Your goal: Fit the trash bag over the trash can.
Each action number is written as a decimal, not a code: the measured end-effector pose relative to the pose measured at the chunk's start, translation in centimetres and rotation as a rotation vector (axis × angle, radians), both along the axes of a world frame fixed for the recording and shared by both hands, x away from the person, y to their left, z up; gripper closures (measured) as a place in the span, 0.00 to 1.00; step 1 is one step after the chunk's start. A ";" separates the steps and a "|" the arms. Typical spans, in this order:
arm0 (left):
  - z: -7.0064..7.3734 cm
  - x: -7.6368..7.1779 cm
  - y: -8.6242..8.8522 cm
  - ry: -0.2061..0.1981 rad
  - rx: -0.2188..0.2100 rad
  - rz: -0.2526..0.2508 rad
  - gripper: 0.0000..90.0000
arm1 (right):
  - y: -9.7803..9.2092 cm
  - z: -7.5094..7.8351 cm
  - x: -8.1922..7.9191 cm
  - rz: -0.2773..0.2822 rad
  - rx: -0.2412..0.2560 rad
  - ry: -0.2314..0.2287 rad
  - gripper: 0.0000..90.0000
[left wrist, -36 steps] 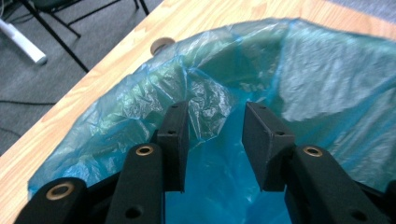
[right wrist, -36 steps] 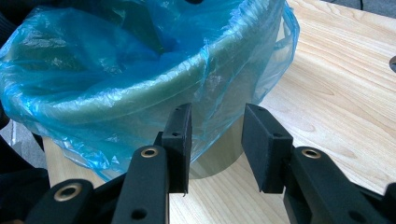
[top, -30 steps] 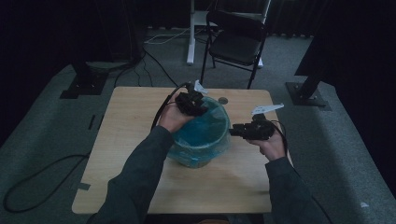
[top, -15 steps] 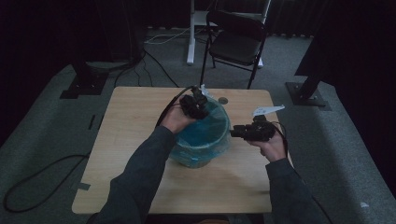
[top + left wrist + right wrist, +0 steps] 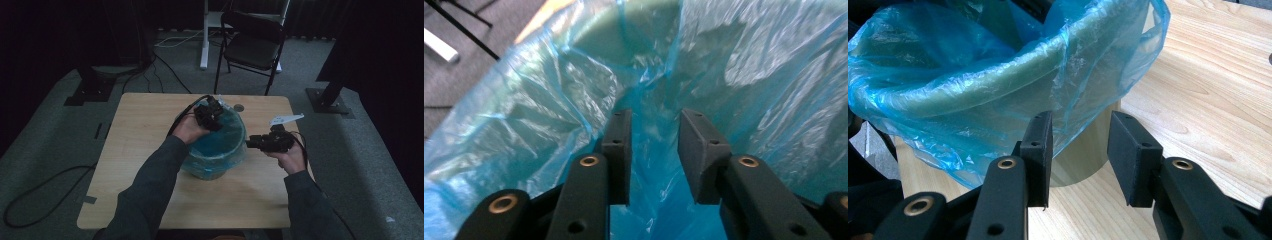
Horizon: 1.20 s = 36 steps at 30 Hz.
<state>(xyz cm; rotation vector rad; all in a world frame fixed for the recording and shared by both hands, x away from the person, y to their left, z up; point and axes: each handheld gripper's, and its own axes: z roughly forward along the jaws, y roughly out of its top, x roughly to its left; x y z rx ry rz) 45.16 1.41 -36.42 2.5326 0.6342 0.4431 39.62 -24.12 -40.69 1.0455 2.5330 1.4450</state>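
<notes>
A round bin (image 5: 210, 170) lined with a blue plastic bag (image 5: 222, 142) stands in the middle of the wooden table (image 5: 140, 150). My left gripper (image 5: 212, 111) is at the bin's far rim and points down into the bag (image 5: 749, 75). It (image 5: 654, 150) is open, and a fold of blue film runs up into the gap between its jaws. My right gripper (image 5: 248, 144) is just right of the bin at rim height. It (image 5: 1078, 155) is open, the bag's loose hanging edge (image 5: 1073, 115) lies beside one jaw, and the bin wall (image 5: 1083, 160) stands behind the gap.
A white slip (image 5: 286, 119) and a small round disc (image 5: 239, 107) lie on the table beyond the bin. A black folding chair (image 5: 255, 47) stands behind the table. Black stand bases (image 5: 92, 85) (image 5: 330, 100) and cables (image 5: 45, 185) lie on the floor.
My left gripper has shifted slightly nearer and lower over the far rim, into the bag. The right gripper has barely moved.
</notes>
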 end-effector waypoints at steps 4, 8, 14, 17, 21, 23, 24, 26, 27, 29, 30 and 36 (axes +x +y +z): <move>-0.3 0.2 -0.2 -0.001 0.033 0.009 0.70 | -0.2 0.0 0.0 -0.003 0.000 -0.001 0.69; -0.5 0.3 -0.4 0.003 0.052 0.009 0.69 | -0.2 0.0 0.0 -0.004 0.000 -0.001 0.69; -0.9 0.3 -0.7 0.010 0.089 -0.002 0.68 | -0.1 0.0 0.0 0.000 0.002 -0.002 0.69; -0.9 0.3 -0.8 0.008 0.093 -0.006 0.67 | -0.1 -0.1 0.0 0.001 0.002 -0.001 0.69; -1.0 0.3 -1.0 0.011 0.094 -0.024 0.66 | -0.1 -0.1 0.0 0.000 0.001 0.003 0.69; -1.1 0.2 -1.0 0.016 0.090 -0.037 0.66 | -0.1 -0.2 0.0 0.001 0.000 0.002 0.69; -1.1 0.2 -1.1 0.022 0.095 -0.045 0.65 | -0.1 -0.1 0.0 0.002 0.001 0.002 0.69; -1.2 0.1 -1.2 0.027 0.100 -0.055 0.65 | -0.1 -0.1 0.0 0.002 0.001 0.002 0.69; -1.2 0.1 -1.2 0.028 0.101 -0.060 0.65 | -0.1 -0.1 0.0 0.002 0.002 0.002 0.69; -1.2 0.0 -1.3 0.025 0.108 -0.063 0.65 | -0.1 -0.1 0.0 0.002 0.002 0.002 0.69; -1.1 0.0 -1.3 0.026 0.108 -0.067 0.65 | -0.1 -0.1 0.0 0.002 0.002 0.002 0.69; -0.9 -0.4 -1.5 0.026 0.076 -0.111 0.65 | 0.0 0.0 0.0 0.003 0.002 0.001 0.68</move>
